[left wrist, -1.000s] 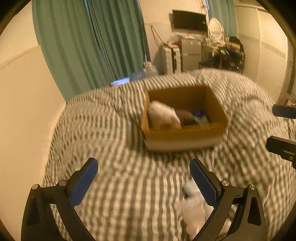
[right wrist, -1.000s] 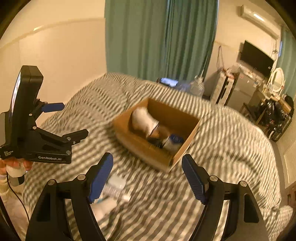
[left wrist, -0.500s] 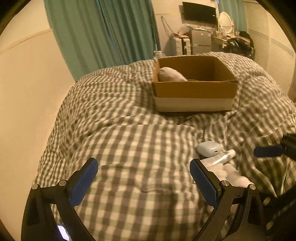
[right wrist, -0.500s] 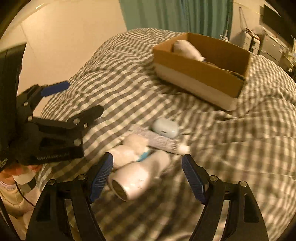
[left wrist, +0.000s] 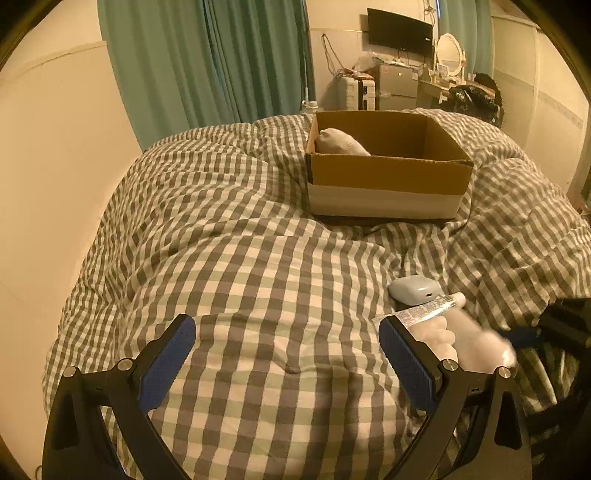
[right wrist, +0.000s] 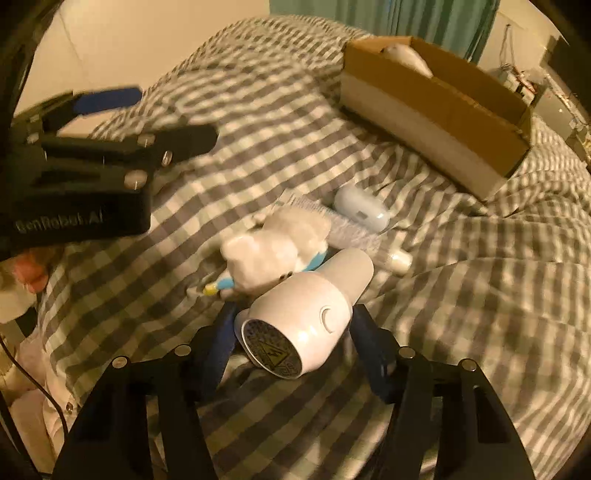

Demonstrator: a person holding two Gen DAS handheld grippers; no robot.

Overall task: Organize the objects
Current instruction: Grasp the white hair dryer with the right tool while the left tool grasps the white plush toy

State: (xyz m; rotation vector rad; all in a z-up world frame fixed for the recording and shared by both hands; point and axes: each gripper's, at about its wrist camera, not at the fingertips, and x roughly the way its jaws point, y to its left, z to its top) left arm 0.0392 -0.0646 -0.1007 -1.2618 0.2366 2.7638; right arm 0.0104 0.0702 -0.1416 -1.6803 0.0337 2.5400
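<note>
A white hair dryer (right wrist: 306, 314) lies on the checked bedspread (right wrist: 461, 314), and my right gripper (right wrist: 295, 332) has its blue pads on both sides of the dryer body, closing around it. A white plush toy (right wrist: 273, 247), a tube (right wrist: 351, 236) and a pale blue case (right wrist: 360, 208) lie just beyond. The same case (left wrist: 415, 290), tube (left wrist: 424, 310) and plush (left wrist: 434, 332) show in the left wrist view. My left gripper (left wrist: 288, 362) is open and empty over bare bedspread (left wrist: 258, 277). A cardboard box (left wrist: 388, 177) farther back holds a white rolled item (left wrist: 340, 142).
The box also shows in the right wrist view (right wrist: 443, 110). A wall (left wrist: 55, 166) borders the bed's left side, with green curtains (left wrist: 221, 62) behind. Furniture and a TV (left wrist: 400, 33) stand at the far end of the room.
Both grippers came down toward the near end of the bed. My right gripper moved onto the hair dryer and narrowed around it. The left gripper stayed open.
</note>
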